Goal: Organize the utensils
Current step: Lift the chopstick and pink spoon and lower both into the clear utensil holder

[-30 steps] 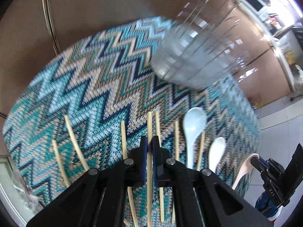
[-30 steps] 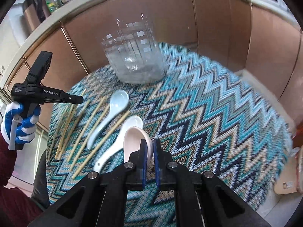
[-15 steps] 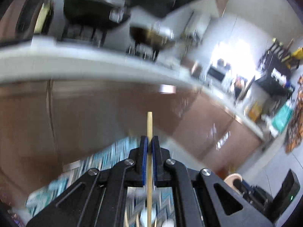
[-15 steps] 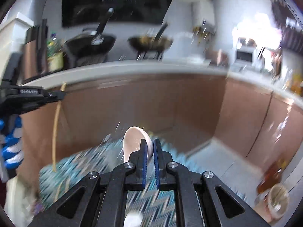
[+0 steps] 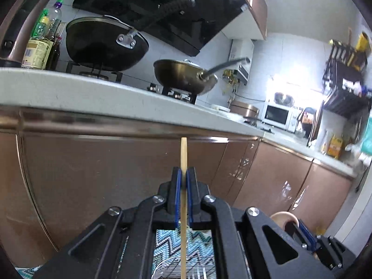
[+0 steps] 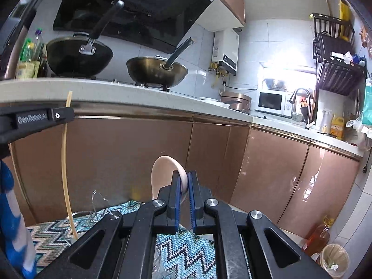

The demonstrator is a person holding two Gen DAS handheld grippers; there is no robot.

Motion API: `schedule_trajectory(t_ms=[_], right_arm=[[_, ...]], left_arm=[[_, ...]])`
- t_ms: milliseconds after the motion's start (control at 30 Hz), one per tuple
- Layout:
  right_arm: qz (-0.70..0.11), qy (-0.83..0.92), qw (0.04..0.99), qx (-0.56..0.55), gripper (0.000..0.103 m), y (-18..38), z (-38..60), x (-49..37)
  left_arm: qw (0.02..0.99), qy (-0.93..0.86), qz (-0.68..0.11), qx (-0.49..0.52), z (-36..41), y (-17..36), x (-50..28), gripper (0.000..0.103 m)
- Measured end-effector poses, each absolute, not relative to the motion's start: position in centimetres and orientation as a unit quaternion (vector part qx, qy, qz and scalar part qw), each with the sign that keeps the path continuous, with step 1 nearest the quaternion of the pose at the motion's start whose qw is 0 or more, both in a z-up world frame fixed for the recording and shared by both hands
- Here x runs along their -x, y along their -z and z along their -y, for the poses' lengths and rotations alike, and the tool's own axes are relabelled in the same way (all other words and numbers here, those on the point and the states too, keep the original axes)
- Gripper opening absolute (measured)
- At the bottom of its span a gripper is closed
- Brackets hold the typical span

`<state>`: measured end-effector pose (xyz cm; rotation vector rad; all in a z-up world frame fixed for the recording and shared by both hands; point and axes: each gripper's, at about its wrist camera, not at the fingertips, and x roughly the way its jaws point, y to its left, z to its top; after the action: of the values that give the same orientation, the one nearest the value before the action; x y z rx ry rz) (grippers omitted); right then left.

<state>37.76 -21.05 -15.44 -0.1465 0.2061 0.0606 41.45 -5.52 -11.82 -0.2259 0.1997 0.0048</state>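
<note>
Both claws have come up off the zigzag mat (image 6: 186, 246) since a second ago, each carrying its pick, and the wrist cameras now face the kitchen cabinets instead of looking down at the laid-out utensils. Left claw (image 5: 183, 181) is clenched on a single chopstick (image 5: 183, 153), held upright with its tip above the fingers and its lower end hanging down toward the clear holder (image 5: 181, 268), seen just below the claw over the mat. Vertical hold makes sense: stick can drop end-first into the holder. Right view shows the same chopstick (image 6: 65, 167) with its lower end right at the holder rim (image 6: 97, 200), at or just inside, can't tell which. Right claw (image 6: 183, 186) is clamped on the pink spoon (image 6: 162, 174), bowl up and handle down, above the mat and beside the holder to its right. Likely waiting its turn so the two tools don't collide over the opening. Remaining utensils on the mat are out of view here. Next move probably needs a straight lowering, then release.
</note>
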Motion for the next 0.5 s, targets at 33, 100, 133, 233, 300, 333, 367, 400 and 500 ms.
schedule_trajectory(t_ms=[33,100,133,233,300,333,367,400,500], right_arm=[[-0.103,-0.031,0.992,0.073,0.007,16.2,20.8,-38.1],[-0.106,-0.031,0.991,0.073,0.007,17.5,20.5,-38.5],[-0.109,-0.032,0.991,0.072,0.007,18.1,20.3,-38.8],[-0.125,-0.050,0.989,0.057,0.010,19.8,20.4,-38.9],[-0.130,-0.057,0.988,0.055,0.025,20.4,20.4,-38.6],[-0.129,-0.063,0.988,0.052,0.032,20.5,20.4,-38.3],[-0.125,-0.064,0.989,0.049,0.047,20.3,20.5,-38.0],[-0.120,-0.063,0.990,0.046,0.053,20.1,20.6,-37.6],[-0.105,-0.056,0.992,0.036,0.061,18.7,21.2,-36.2]], left_arm=[[0.989,-0.004,-0.101,0.109,5.7,12.5,-41.6,0.004],[0.989,-0.006,-0.109,0.102,5.8,14.1,-42.0,0.004],[0.989,-0.009,-0.111,0.100,5.9,14.8,-42.2,0.004],[0.988,-0.016,-0.116,0.100,5.8,16.3,-42.2,0.006],[0.988,-0.015,-0.122,0.098,5.8,16.9,-42.0,0.010],[0.987,-0.011,-0.124,0.098,5.7,16.9,-41.8,0.013],[0.987,-0.007,-0.125,0.099,5.7,16.9,-41.5,0.021],[0.987,-0.006,-0.125,0.101,5.6,16.8,-41.1,0.028],[0.987,-0.005,-0.119,0.104,5.1,15.7,-39.7,0.031]])
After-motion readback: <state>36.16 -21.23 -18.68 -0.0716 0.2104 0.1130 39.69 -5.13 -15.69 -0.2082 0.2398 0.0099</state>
